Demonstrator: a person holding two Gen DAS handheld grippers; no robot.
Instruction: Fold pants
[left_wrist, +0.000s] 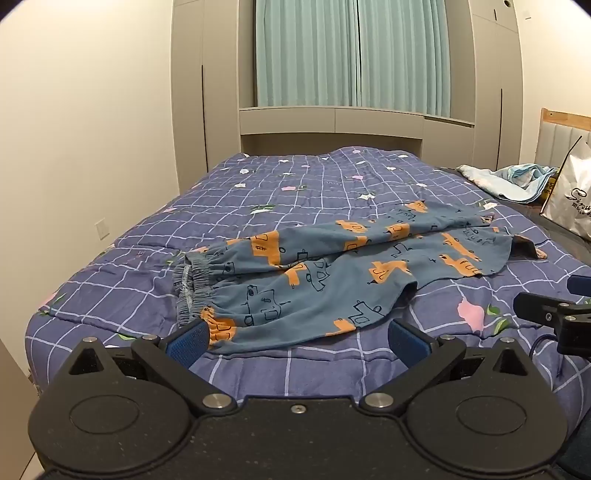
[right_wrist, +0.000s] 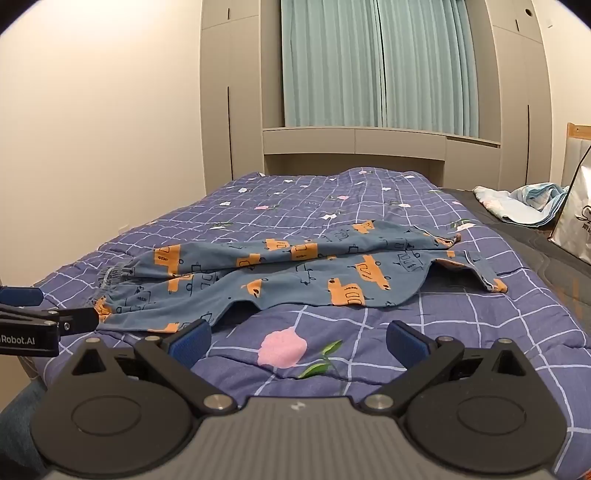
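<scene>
Blue pants (left_wrist: 332, 273) with orange and outlined car prints lie spread across the bed, waistband at the left, legs running right; they also show in the right wrist view (right_wrist: 295, 273). My left gripper (left_wrist: 295, 338) is open and empty, just in front of the pants' near edge by the waistband. My right gripper (right_wrist: 299, 339) is open and empty over the quilt, just short of the pants' near leg. The right gripper shows at the right edge of the left wrist view (left_wrist: 546, 314); the left gripper shows at the left edge of the right wrist view (right_wrist: 55, 321).
The bed carries a purple grid quilt (left_wrist: 258, 206) with flower prints. A crumpled light blue cloth (left_wrist: 509, 181) and a white shopping bag (left_wrist: 569, 199) sit at the far right. Wardrobes and a teal curtain (left_wrist: 351, 51) stand behind the bed; a wall is on the left.
</scene>
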